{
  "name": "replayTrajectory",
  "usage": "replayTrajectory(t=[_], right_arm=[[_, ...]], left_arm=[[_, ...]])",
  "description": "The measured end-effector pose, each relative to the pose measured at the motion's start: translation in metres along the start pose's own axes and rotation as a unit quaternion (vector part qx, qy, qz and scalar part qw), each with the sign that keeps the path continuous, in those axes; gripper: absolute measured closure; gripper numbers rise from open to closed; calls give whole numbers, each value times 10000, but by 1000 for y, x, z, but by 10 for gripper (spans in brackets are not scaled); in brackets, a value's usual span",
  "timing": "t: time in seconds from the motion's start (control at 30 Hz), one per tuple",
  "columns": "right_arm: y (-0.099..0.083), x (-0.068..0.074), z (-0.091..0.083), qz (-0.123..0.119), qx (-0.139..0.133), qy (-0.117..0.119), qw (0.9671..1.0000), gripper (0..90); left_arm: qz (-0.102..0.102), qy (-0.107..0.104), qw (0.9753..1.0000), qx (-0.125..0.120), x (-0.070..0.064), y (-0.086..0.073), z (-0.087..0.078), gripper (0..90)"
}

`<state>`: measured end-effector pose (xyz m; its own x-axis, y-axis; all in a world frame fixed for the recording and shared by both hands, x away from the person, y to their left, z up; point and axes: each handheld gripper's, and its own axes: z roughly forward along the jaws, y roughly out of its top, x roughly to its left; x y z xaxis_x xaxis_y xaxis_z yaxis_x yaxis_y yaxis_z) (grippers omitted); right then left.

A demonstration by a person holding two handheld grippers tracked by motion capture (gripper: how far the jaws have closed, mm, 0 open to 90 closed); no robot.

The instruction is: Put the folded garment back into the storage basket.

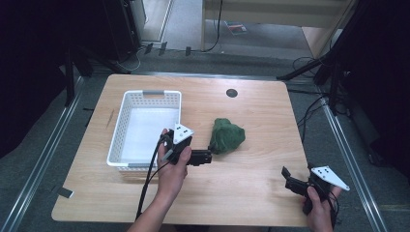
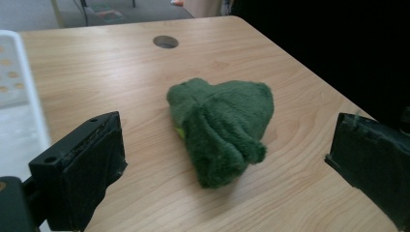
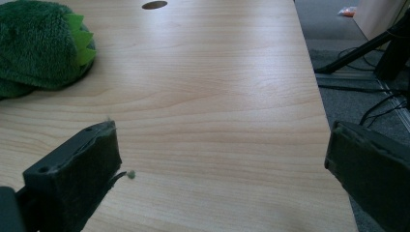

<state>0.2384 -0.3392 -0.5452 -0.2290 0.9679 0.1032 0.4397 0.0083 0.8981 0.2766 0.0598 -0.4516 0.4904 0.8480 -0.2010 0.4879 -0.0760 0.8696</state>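
A green plush toy (image 1: 226, 136) lies on the wooden table (image 1: 251, 111), right of the middle. My left gripper (image 1: 207, 157) sits just left of the toy, open, its tips close to the plush. In the left gripper view the toy (image 2: 220, 128) lies a short way ahead of my left gripper (image 2: 227, 159), centred between the wide-spread jaws, and nothing is held. My right gripper (image 1: 288, 180) rests near the front right corner, open and empty. From the right gripper (image 3: 222, 159) view, the toy (image 3: 41, 46) shows light-green spikes at the far left.
A white perforated basket (image 1: 116, 135) stands on the left half of the table, nothing visible inside; its rim (image 2: 24, 72) is close beside my left gripper. A round cable hole (image 1: 231, 93) is near the back edge. Stands and cables crowd the floor to the right.
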Motion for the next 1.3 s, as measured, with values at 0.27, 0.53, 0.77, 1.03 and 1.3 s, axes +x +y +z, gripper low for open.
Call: replayTrajectory(t=[0.27, 0.53, 0.77, 1.03, 1.3], right_arm=[[0, 0, 0, 7, 1, 18, 10000, 0], [0, 0, 0, 17, 1, 28, 10000, 0], [0, -1, 0, 12, 3, 39, 10000, 0], [0, -1, 0, 12, 12, 62, 10000, 0], [0, -1, 0, 14, 19, 63, 10000, 0]], left_arm=[[-45, -114, 9997, 224, -12, 0, 26, 0], [-109, -126, 9990, 420, -17, -3, 52, 0], [-128, 114, 9980, 610, -11, -11, 76, 0], [-172, 192, 9962, 833, -7, -18, 95, 0], [-168, 453, 9930, 1079, -10, -25, 112, 57]])
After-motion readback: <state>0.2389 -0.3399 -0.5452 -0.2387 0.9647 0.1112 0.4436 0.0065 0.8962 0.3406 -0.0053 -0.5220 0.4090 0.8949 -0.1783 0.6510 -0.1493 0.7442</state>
